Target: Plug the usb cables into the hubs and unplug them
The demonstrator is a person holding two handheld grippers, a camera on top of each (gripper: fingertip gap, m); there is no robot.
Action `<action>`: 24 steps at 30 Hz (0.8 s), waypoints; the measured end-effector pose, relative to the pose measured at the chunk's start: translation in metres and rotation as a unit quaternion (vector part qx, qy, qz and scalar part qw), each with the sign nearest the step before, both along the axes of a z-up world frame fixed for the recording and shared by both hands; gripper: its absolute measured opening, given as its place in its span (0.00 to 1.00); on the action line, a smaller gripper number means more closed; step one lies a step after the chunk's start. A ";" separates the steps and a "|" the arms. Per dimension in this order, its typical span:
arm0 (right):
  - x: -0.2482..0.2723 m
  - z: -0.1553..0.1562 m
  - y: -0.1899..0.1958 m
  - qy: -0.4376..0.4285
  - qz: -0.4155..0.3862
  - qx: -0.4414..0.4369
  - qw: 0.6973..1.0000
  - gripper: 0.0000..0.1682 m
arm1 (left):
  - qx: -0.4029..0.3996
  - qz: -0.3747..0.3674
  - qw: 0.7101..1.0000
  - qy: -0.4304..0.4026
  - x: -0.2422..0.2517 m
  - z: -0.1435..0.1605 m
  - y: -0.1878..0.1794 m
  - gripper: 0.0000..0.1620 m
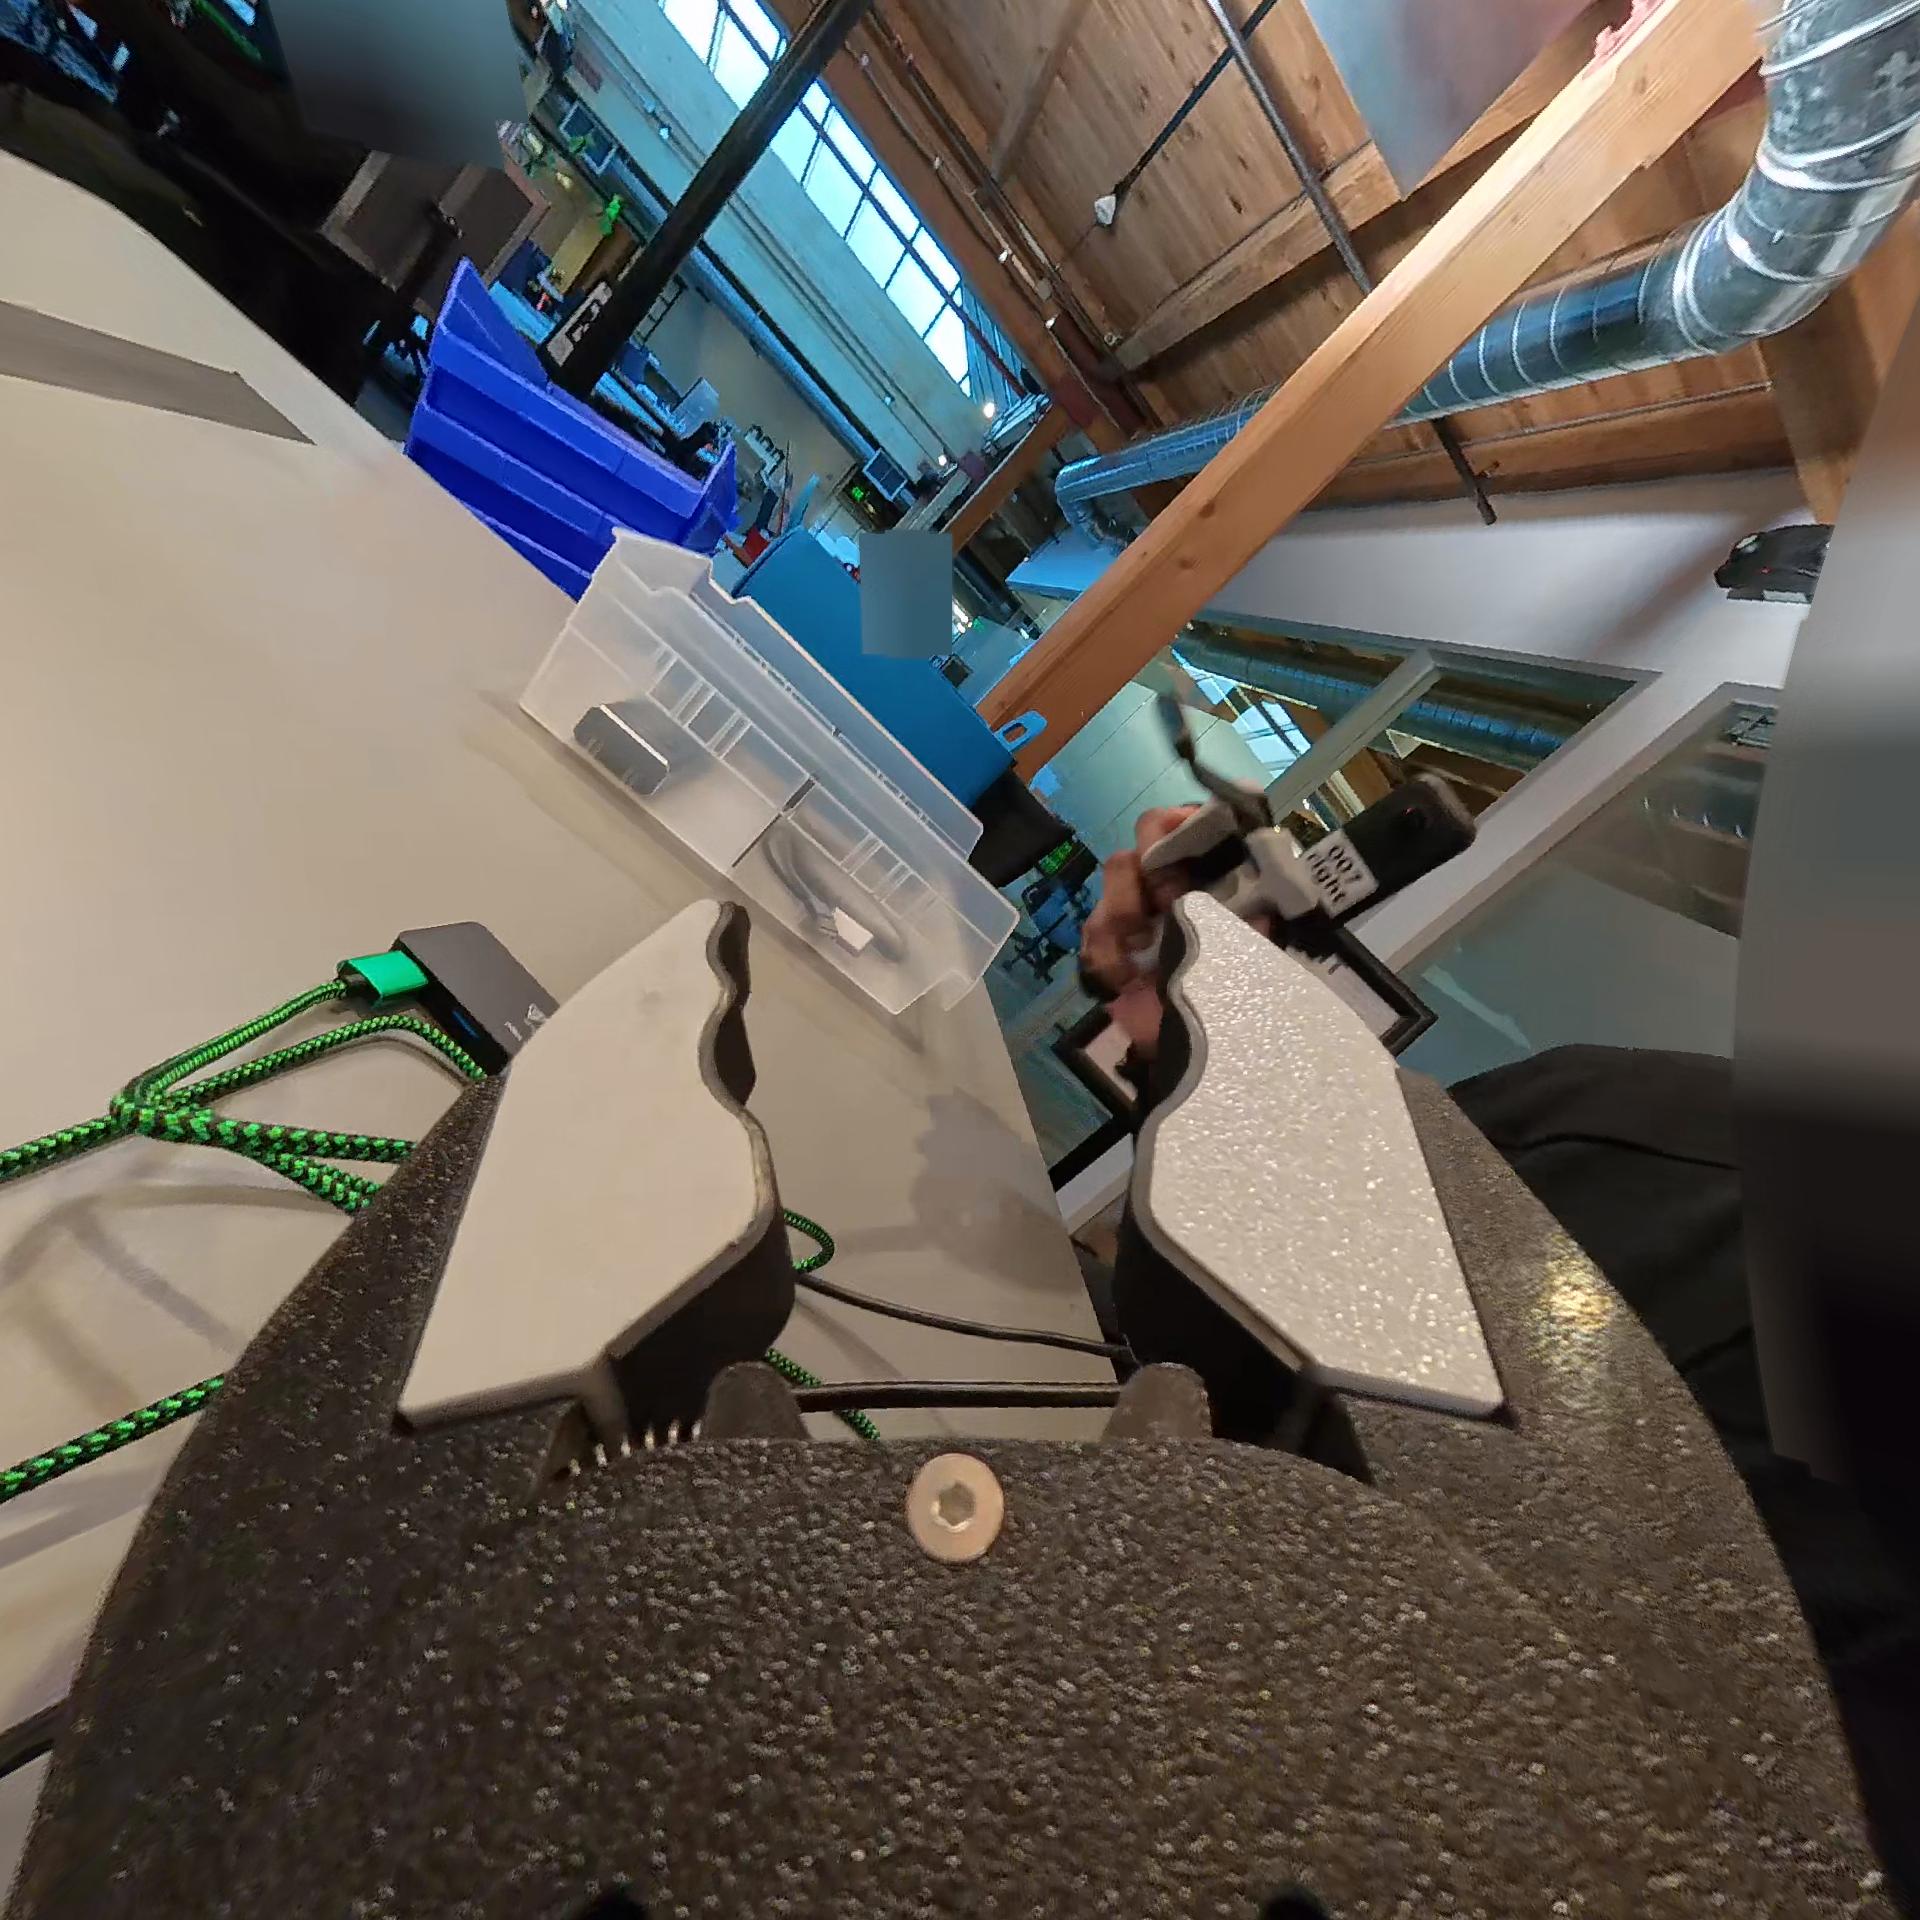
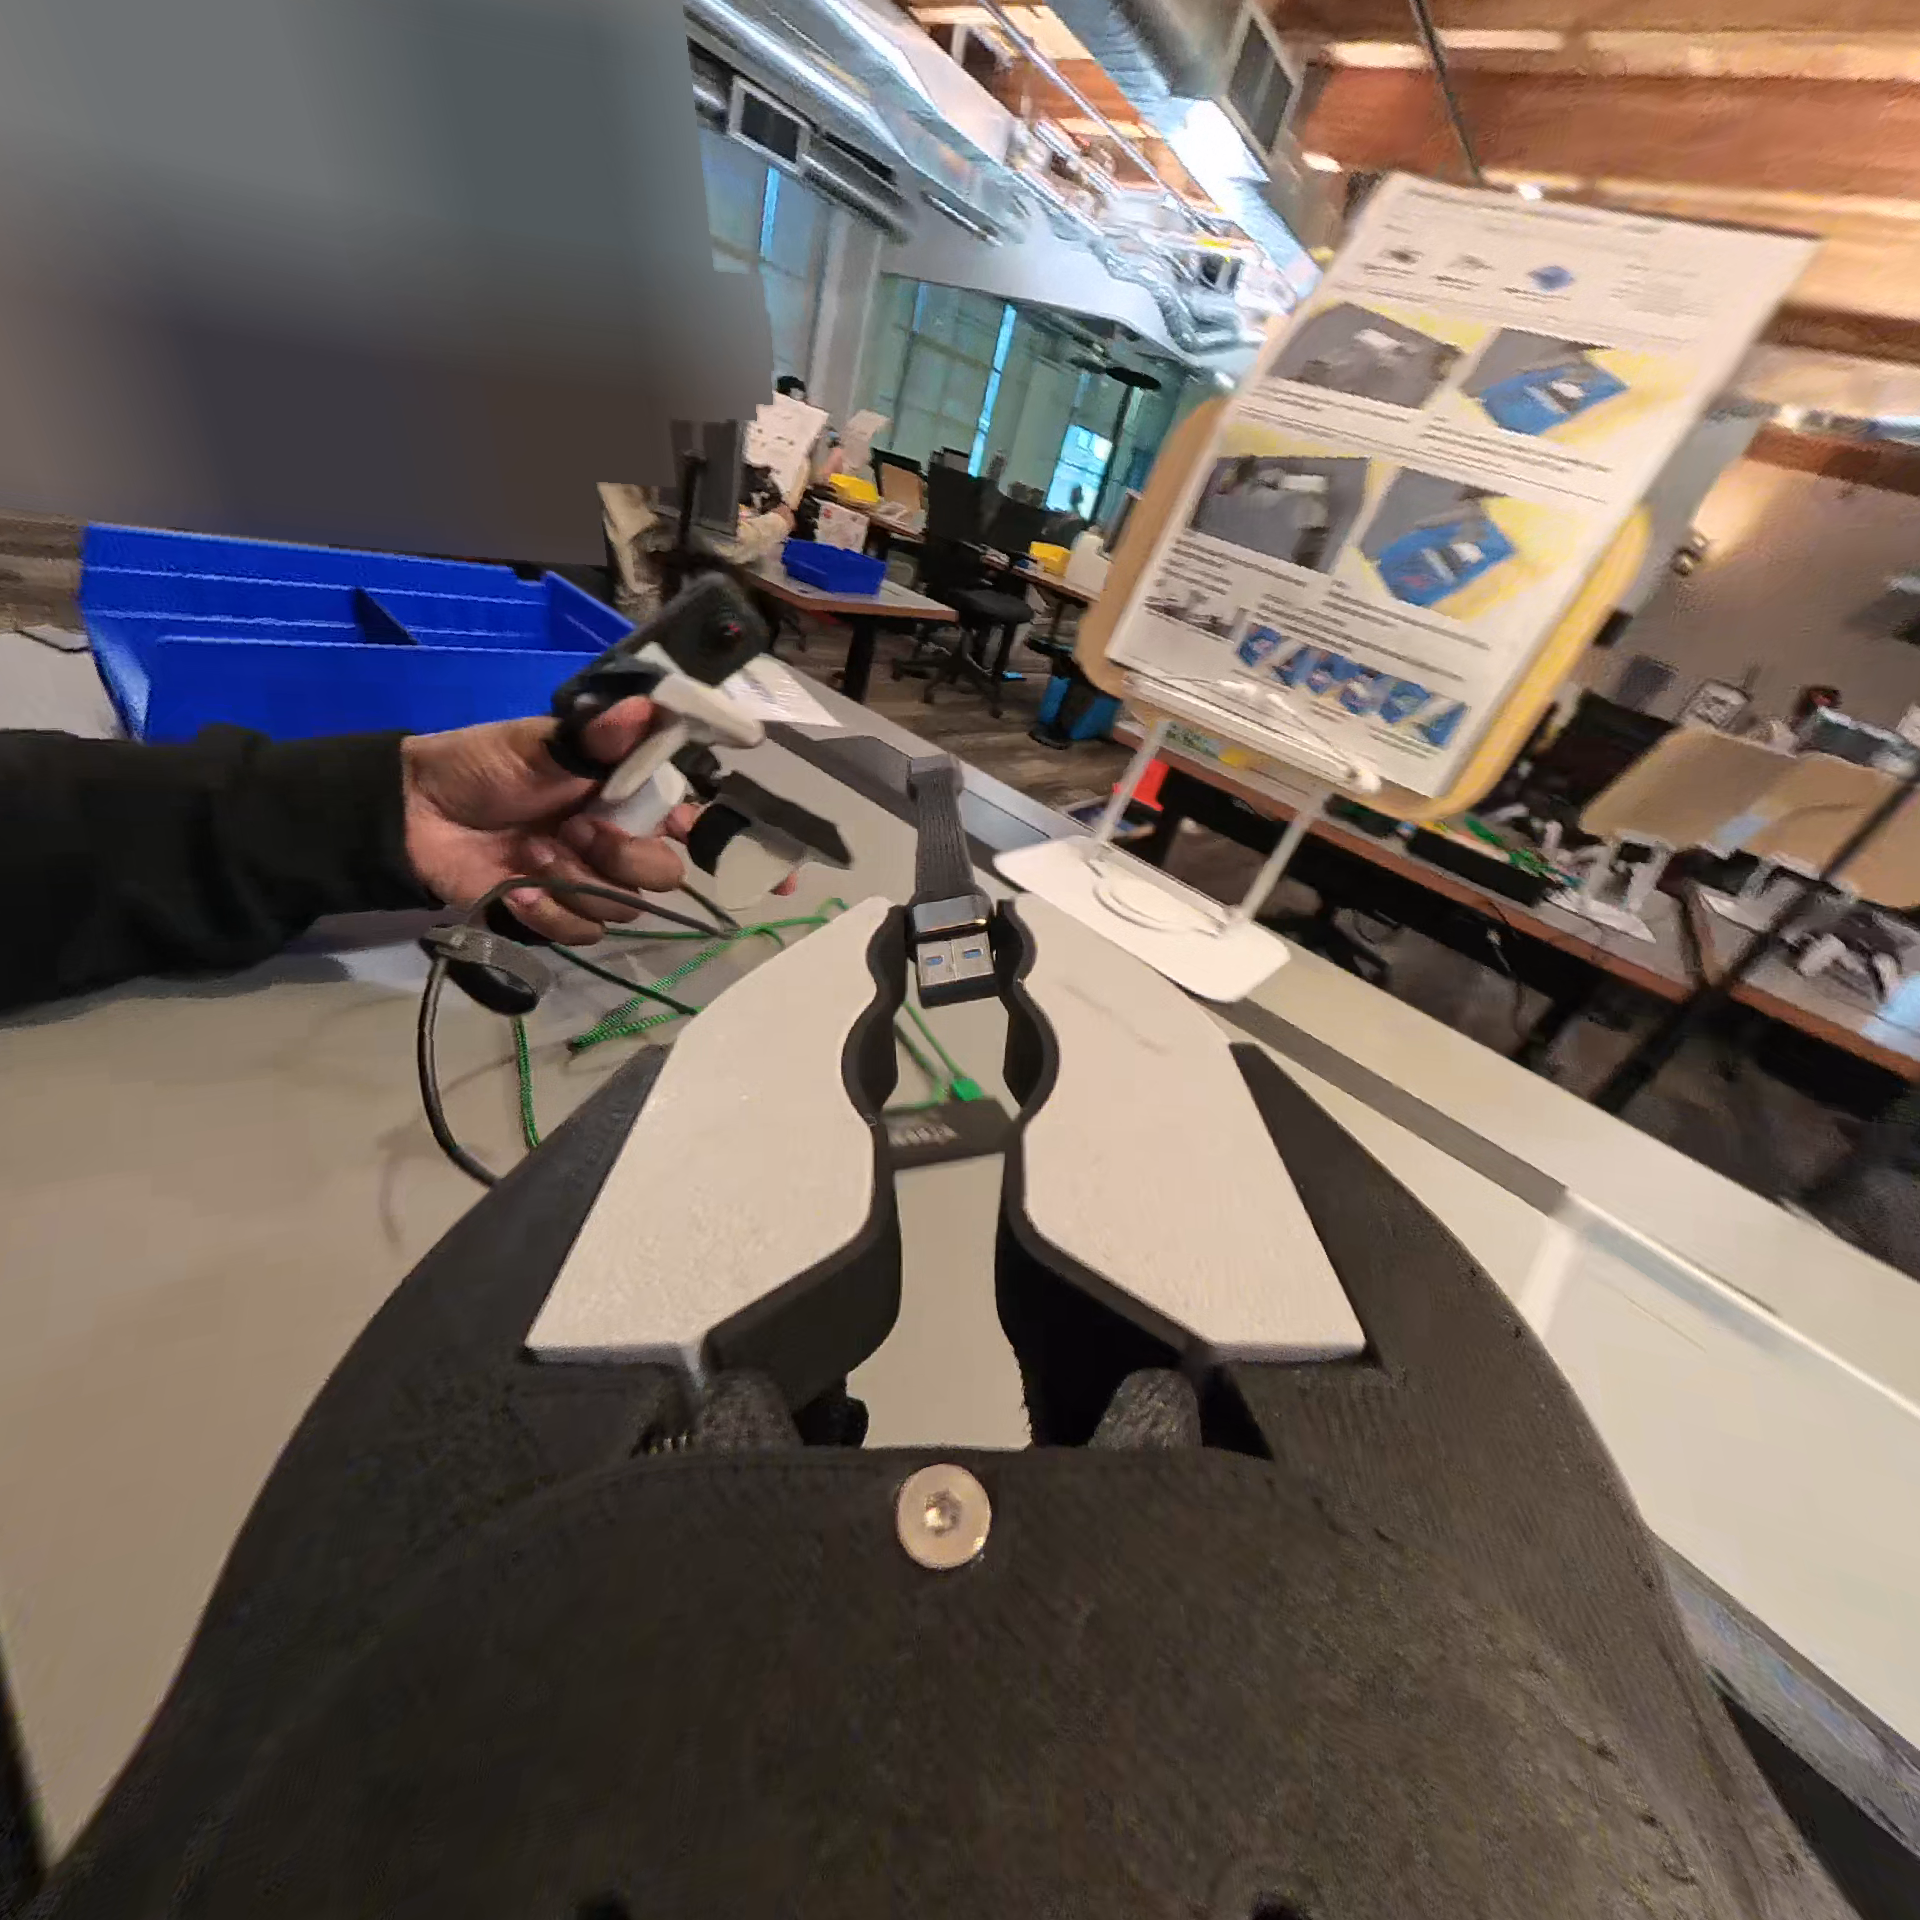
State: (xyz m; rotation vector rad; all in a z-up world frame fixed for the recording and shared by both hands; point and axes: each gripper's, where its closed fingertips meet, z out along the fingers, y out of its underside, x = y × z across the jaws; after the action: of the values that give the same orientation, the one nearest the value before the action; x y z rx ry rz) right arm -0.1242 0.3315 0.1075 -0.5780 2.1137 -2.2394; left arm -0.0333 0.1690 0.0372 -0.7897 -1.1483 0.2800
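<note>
My right gripper (image 2: 951, 925) is shut on a black USB-A plug (image 2: 951, 956) held above the table. The plug's flat black cable (image 2: 940, 842) runs away from me to a grey end. Below it lies a black hub (image 2: 940, 1135) with a green plug (image 2: 966, 1089) in it. In the left wrist view the hub (image 1: 473, 977) sits left of my fingers, with the green plug (image 1: 379, 977) and green braided cable (image 1: 239, 1132). My left gripper (image 1: 956, 935) is open and empty above the table edge. It also shows in the right wrist view (image 2: 769, 842), held by a hand.
A clear plastic organiser (image 1: 769, 769) sits on the grey table (image 1: 260, 675), with blue bins (image 1: 540, 447) behind it. A thin black cable (image 2: 436, 1039) loops on the table. A sign on a white stand (image 2: 1403, 499) is at the right. A blue bin (image 2: 343, 634) is at the left. About 20 cm separates my left fingertips from my right. The hub (image 1: 473, 977) is about 12 cm from my left fingertips. My right wrist view (image 2: 968, 1112) looks at it from another angle.
</note>
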 end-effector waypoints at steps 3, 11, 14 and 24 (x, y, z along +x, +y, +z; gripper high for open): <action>-0.054 0.012 0.036 -0.001 -0.048 0.055 0.997 0.09 | -0.004 -0.007 1.000 -0.019 -0.004 -0.009 0.004 0.46; -0.186 -0.061 0.103 -0.055 -0.127 0.270 0.953 0.09 | -0.011 0.006 0.999 -0.029 -0.005 -0.014 -0.001 0.43; -0.205 -0.096 0.103 -0.070 -0.138 0.310 0.938 0.09 | -0.015 0.016 0.999 -0.026 -0.002 -0.012 -0.006 0.42; -0.231 -0.116 0.092 -0.008 -0.216 0.379 0.900 0.28 | -0.034 0.023 0.998 -0.039 0.000 -0.017 -0.010 0.41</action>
State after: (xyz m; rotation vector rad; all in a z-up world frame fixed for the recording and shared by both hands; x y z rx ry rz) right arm -0.3556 0.4234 -0.0085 -0.0421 3.0310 -1.2860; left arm -0.0331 0.1593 0.0203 -0.8407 -1.2362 0.3297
